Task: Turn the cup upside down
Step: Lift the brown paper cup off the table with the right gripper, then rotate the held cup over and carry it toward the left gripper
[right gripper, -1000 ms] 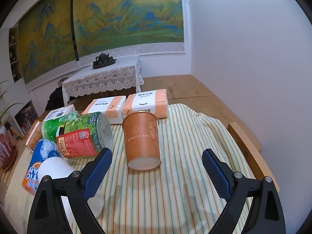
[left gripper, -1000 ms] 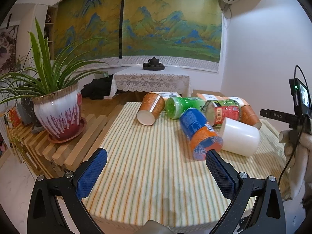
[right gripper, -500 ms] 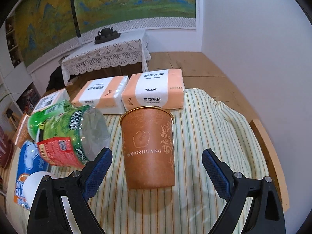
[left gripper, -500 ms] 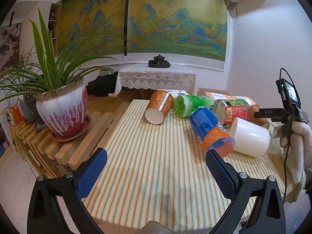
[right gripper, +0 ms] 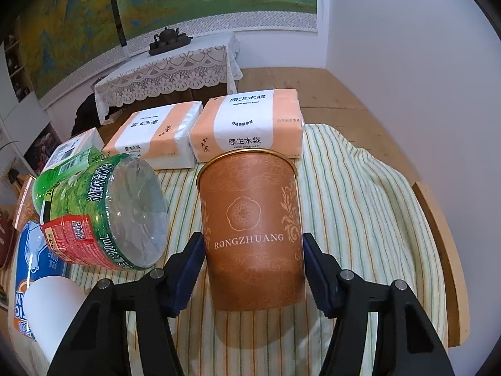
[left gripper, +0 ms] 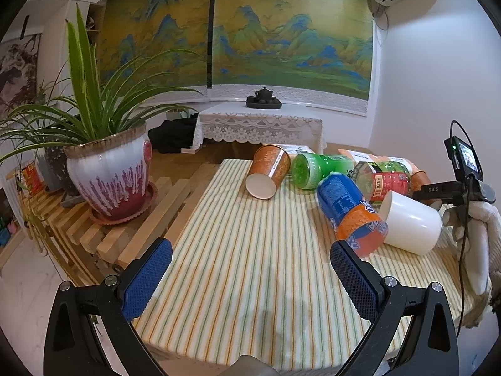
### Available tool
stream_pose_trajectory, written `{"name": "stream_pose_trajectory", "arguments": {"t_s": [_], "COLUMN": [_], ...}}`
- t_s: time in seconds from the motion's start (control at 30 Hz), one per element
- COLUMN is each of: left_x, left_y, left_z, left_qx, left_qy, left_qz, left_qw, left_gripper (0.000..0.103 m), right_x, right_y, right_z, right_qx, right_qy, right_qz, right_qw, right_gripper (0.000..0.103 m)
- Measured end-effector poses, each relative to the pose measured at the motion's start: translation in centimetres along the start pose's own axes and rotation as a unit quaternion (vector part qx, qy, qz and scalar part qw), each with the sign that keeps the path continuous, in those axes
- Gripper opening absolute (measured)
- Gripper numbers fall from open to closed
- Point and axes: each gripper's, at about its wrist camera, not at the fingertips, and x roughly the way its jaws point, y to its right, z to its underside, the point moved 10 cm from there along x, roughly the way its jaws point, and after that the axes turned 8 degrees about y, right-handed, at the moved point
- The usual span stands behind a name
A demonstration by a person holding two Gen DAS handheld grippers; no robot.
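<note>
A brown paper cup [right gripper: 252, 228] marked RONGZHUANG stands upright on the striped tablecloth [right gripper: 360, 206], rim up. My right gripper [right gripper: 253, 250] has its blue pads on either side of the cup's lower half, touching or nearly touching its walls. In the left wrist view this cup [left gripper: 421, 178] peeks out behind the bottles at the far right. My left gripper [left gripper: 250, 269] is open and empty over the near part of the table. A second orange paper cup [left gripper: 267, 170] lies on its side at the far edge.
A clear green-labelled bottle [right gripper: 106, 216] lies just left of the cup, with a blue-orange bottle [left gripper: 350, 210], a green bottle [left gripper: 316, 169] and a white cup [left gripper: 411, 222] lying nearby. Two tissue packs [right gripper: 250, 125] sit behind. A potted plant [left gripper: 109, 169] stands on slats at left.
My right gripper has moved forward and closed in until its pads flank the brown cup. The left gripper has drifted slightly and stays open.
</note>
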Motion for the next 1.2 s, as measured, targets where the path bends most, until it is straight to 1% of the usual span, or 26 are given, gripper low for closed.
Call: {"name": "stream_pose_trajectory", "arguments": {"t_s": [0.2,0.33,0.4,0.5,0.63,0.8,0.83,0.93,1.1,1.2], "left_x": [-0.9,-1.8,-2.3,-3.0,-3.9,-4.8,-5.0,-5.4,-5.9,-6.2], "left_y": [-0.4,-0.5,-0.6,-0.8,-1.0,-1.4,-1.6,-1.8,-2.5,-2.9], "left_z": [0.0,-0.2,-0.2,-0.2,0.0,0.4,0.5,0.6,0.9,1.1], "left_qx": [-0.001,-0.001,0.0,0.001,0.005,0.011,0.01,0.009,0.004,0.003], "left_qy": [0.004,0.01,0.013,0.015,0.016,0.015,0.015,0.016,0.016,0.016], "left_qz": [-0.001,0.001,0.002,0.004,0.004,0.003,0.003,0.002,0.0,-0.004], "left_qw": [1.0,1.0,0.9999,0.9999,0.9999,0.9998,0.9998,0.9998,0.9999,0.9999], "left_gripper": [0.102,0.102,0.102,0.102,0.102,0.102,0.102,0.102,0.102,0.102], "right_x": [-2.1,-5.1,-7.4,-10.8,-15.1,-18.2,-18.7,-19.6,-19.3,-18.3], "right_y": [0.4,0.4,0.0,-1.1,-3.4,-6.2,-7.2,-9.8,-14.1,-16.2], "right_z": [0.5,0.9,1.3,2.3,4.4,6.6,7.3,9.2,11.6,12.7], "right_qx": [0.007,-0.006,-0.013,-0.025,-0.039,-0.057,-0.059,-0.066,-0.092,-0.098], "right_qy": [0.017,0.038,0.052,0.068,0.084,0.097,0.096,0.089,0.079,0.07], "right_qz": [0.002,0.006,0.001,-0.014,-0.047,-0.071,-0.083,-0.112,-0.133,-0.141], "right_qw": [1.0,0.999,0.999,0.997,0.995,0.991,0.99,0.987,0.984,0.983], "right_gripper": [0.056,0.056,0.057,0.057,0.057,0.057,0.057,0.057,0.057,0.057]}}
